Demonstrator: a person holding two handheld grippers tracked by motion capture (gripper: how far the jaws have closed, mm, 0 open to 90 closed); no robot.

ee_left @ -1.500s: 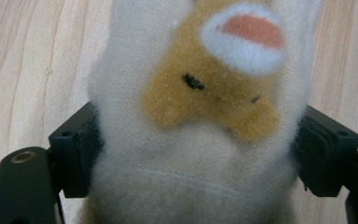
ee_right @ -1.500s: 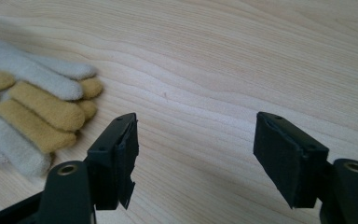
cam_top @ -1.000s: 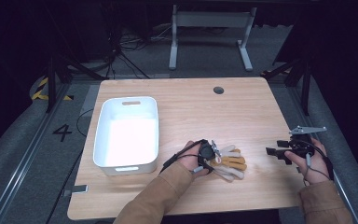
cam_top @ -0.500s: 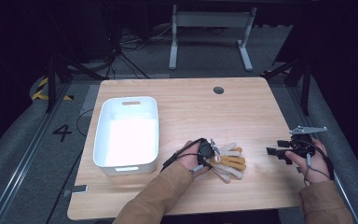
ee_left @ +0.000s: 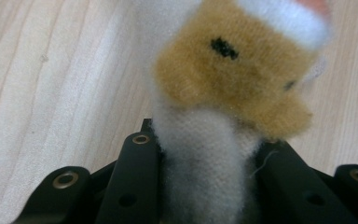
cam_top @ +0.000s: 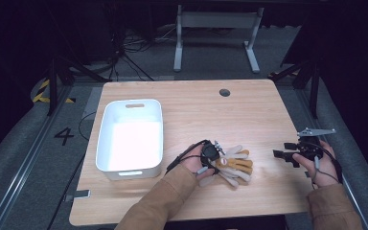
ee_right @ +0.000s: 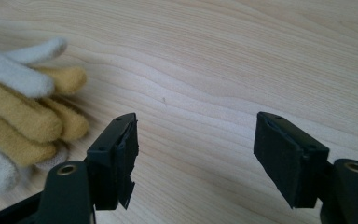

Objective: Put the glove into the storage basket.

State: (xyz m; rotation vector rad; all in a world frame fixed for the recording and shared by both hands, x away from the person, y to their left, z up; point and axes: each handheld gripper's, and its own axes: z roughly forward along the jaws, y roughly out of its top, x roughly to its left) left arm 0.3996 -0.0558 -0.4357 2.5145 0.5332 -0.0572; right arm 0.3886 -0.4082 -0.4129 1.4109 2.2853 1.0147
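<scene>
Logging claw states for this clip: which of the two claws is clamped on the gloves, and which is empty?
The left claw is clamped on a white part of the gloves. The right claw stands open and empty over bare table.

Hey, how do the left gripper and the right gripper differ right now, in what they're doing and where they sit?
The left gripper is shut on the gloves; in its own view white knit sits pinched between its jaws. The right gripper is open and holds nothing, its jaws wide apart over bare table. The left gripper sits at the gloves near the white bin; the right gripper sits apart, by the table's right edge. Both are black, hand-held, and low over the wood.
</scene>
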